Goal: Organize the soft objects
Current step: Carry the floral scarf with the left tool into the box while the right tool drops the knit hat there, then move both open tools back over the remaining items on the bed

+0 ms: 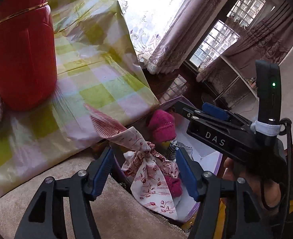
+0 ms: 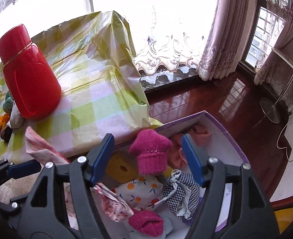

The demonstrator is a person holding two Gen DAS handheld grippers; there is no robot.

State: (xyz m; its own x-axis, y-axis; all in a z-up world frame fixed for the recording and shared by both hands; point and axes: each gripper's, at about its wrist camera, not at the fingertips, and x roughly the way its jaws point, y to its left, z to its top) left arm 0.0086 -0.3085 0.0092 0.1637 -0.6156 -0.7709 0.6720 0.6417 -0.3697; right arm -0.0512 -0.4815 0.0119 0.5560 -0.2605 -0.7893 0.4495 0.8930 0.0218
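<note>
Bundles point(image 2: 146, 191) in box point(image 2: 232, 139); box right of table point(image 2: 98, 91)

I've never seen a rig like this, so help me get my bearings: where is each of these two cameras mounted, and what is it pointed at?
Left wrist: sits on the left gripper, looking down past its open blue fingers at a floral cloth bundle in the purple box; the right gripper and the hand holding it show.
Right wrist: sits on the right gripper, looking down into the purple box at a pink knitted piece; the left gripper's tip shows.
Shared: box, bundle, red flask, checkered tablecloth.
</note>
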